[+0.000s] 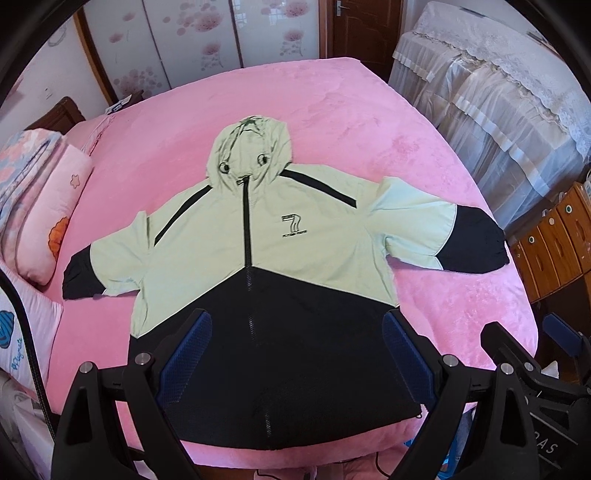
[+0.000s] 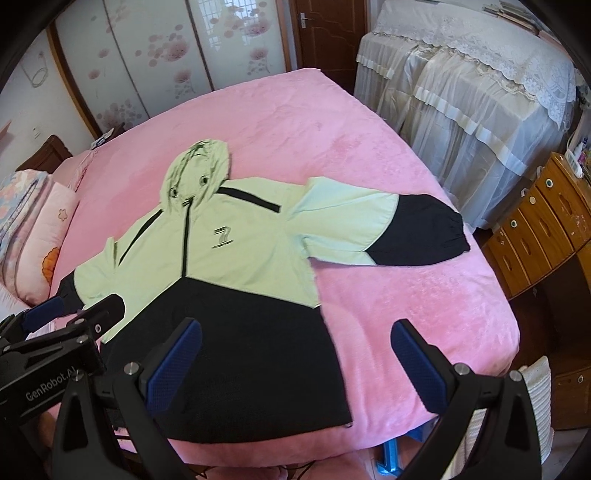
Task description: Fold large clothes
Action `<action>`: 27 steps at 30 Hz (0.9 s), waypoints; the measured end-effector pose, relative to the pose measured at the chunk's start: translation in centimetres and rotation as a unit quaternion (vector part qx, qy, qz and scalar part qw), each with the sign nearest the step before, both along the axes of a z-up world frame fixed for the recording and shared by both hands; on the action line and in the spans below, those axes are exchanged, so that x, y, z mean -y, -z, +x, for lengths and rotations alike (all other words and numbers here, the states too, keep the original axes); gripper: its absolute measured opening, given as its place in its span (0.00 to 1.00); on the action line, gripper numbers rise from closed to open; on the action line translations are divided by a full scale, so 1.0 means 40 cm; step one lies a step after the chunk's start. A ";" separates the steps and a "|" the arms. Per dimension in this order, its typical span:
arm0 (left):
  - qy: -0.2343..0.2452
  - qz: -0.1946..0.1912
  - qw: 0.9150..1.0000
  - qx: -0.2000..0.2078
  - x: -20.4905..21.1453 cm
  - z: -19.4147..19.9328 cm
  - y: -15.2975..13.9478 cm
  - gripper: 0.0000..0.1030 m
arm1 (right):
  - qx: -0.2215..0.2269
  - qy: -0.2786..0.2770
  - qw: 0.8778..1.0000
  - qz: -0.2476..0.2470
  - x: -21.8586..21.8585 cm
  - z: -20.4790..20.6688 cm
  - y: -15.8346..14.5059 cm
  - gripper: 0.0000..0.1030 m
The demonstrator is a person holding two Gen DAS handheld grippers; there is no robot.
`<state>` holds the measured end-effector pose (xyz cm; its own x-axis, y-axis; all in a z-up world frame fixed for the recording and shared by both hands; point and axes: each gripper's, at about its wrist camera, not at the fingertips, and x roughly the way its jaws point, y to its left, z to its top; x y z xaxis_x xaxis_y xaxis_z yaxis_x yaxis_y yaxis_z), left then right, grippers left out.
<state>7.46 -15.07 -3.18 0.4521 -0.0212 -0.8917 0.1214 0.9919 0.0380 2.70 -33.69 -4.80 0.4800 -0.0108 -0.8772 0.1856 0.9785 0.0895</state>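
Note:
A hooded jacket (image 1: 258,240), pale green above and black below, lies flat and face up on the pink bed (image 1: 332,122), sleeves spread, hood at the far side. It also shows in the right wrist view (image 2: 229,258). My left gripper (image 1: 295,332) is open and empty, held above the black hem. My right gripper (image 2: 295,343) is open and empty above the hem's right corner. The right gripper shows at the right edge of the left wrist view (image 1: 524,343); the left gripper shows at the left edge of the right wrist view (image 2: 70,310).
Pink pillows (image 1: 48,214) and a folded quilt lie at the bed's left. A lace-covered piece of furniture (image 2: 472,92) stands at the far right. A wooden drawer cabinet (image 2: 535,229) stands right of the bed. A door (image 2: 328,33) and floral wardrobe panels are behind.

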 end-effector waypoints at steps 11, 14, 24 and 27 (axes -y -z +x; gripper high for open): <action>0.002 0.013 1.000 0.004 0.062 0.033 0.007 0.90 | 0.002 0.009 1.000 0.004 0.090 0.041 0.005 1.00; -0.003 0.014 1.000 0.004 0.047 0.033 0.006 0.90 | 0.003 0.004 1.000 0.006 0.084 0.047 0.005 1.00; -0.019 0.009 1.000 0.010 0.013 0.028 -0.004 0.90 | 0.008 -0.012 1.000 -0.001 0.041 0.049 -0.003 1.00; -0.023 0.007 1.000 0.010 0.006 0.026 -0.004 0.90 | 0.010 -0.016 1.000 -0.003 0.032 0.051 -0.008 1.00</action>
